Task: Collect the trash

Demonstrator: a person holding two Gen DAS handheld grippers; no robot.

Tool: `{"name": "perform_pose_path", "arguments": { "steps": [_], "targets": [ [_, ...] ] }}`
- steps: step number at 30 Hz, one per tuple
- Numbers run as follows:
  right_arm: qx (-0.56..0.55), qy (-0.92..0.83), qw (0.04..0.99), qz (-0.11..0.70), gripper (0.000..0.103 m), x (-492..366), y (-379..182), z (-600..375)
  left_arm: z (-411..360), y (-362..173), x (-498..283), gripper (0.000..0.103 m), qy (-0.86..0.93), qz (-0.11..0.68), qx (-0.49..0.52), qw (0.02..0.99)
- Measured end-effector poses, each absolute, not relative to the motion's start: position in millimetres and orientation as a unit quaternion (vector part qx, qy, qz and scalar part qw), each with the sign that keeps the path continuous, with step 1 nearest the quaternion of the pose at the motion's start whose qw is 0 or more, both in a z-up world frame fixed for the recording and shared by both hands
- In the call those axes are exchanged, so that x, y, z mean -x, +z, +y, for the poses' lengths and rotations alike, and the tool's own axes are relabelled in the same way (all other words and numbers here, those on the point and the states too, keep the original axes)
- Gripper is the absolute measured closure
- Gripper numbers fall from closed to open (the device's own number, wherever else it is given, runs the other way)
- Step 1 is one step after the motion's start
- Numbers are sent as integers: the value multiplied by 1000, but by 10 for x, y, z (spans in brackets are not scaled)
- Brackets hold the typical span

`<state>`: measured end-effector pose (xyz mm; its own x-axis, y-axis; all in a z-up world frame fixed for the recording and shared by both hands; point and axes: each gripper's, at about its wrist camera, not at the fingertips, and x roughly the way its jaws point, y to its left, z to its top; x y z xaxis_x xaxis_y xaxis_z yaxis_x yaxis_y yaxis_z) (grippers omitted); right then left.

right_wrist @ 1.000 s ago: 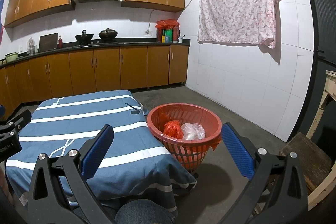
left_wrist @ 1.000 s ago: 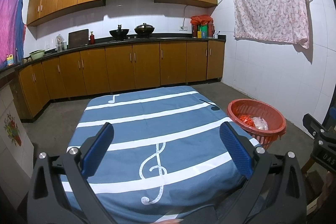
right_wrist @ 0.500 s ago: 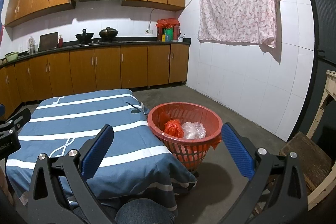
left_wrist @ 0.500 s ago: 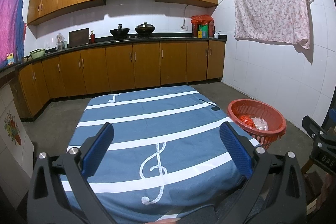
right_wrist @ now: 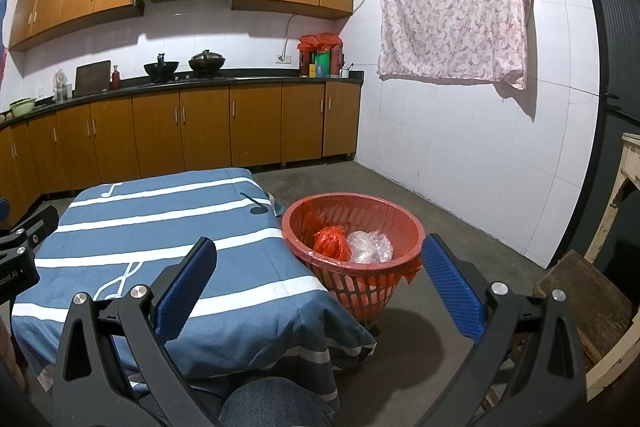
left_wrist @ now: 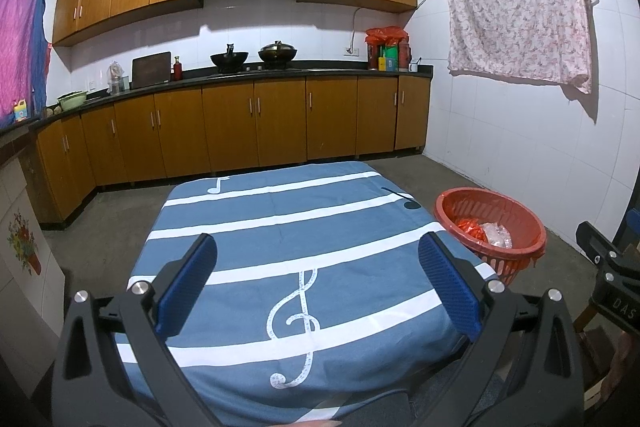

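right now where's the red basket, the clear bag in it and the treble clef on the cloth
red basket (right_wrist: 404, 223), right wrist view, on its far right rim
clear bag (right_wrist: 369, 246), right wrist view, on its crumpled middle
treble clef (left_wrist: 294, 323), left wrist view, on its loop

One table (left_wrist: 256, 211) under a striped cloth. One red basket (right_wrist: 404, 223) at its three o'clock, holding two wads: one red bag (right_wrist: 330, 242), one clear bag (right_wrist: 370, 245). Two grippers: left (left_wrist: 318, 285), right (right_wrist: 320, 283), both spread wide. On the counter at twelve o'clock, two woks (left_wrist: 229, 59).
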<state>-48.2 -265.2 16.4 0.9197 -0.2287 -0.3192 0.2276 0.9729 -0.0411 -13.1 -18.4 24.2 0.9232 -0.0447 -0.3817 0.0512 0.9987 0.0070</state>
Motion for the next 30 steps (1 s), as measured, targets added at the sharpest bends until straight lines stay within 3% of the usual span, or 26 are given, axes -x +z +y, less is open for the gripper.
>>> {"name": "perform_pose_path", "arguments": {
  "steps": [30],
  "targets": [
    [1,-115,980,164,2,484,190,-2684,-208,202,127,4,-24,196,-9,980]
  ]
}}
